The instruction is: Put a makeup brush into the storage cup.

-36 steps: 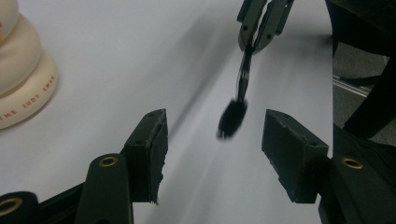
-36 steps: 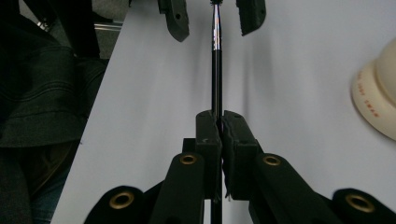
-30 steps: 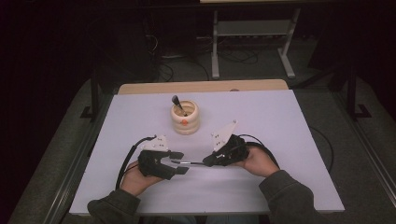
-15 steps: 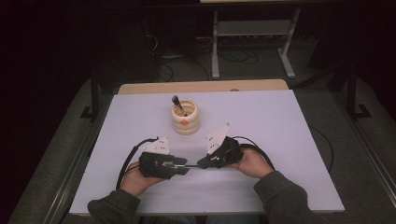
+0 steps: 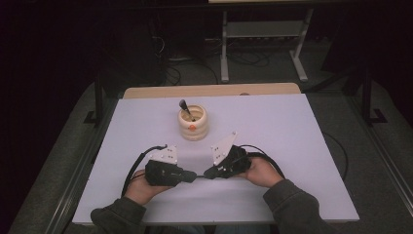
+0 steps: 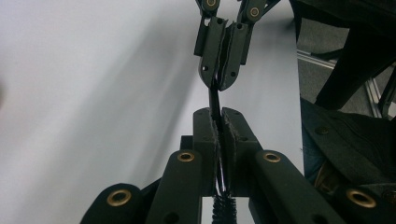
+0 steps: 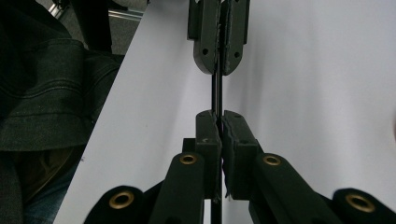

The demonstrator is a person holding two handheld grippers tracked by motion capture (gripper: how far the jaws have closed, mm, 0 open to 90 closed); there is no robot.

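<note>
The thin brush (image 6: pixel 215 100) sits low in the middle of the high view, stretched level between your two grippers just above the counter (image 5: pixel 292 126). In the left gripper view its dark wire stem runs from your own jaws up to the other gripper's, and its bristled end (image 6: pixel 218 212) pokes out at the bottom edge behind your pads.

Your left gripper (image 5: pixel 194 176) has just been closing, with the stem between the jaws, and now pinches it. Your right gripper (image 5: pixel 206 173) is pressed together on the other end of the same stem, as the right gripper view shows, with the stem (image 7: pixel 216 95) running straight up to the left gripper's jaws at the top of the frame. So both ends are gripped at once.

I judge this a handover caught midway: the brush is up off the counter and shared, but neither gripper has let go. The wooden pot (image 5: pixel 193 123), above centre in the high view, already has one dark-tipped tool (image 5: pixel 185 106) standing in it; this brush is well apart from it, so getting it there looks like what is left.
</note>
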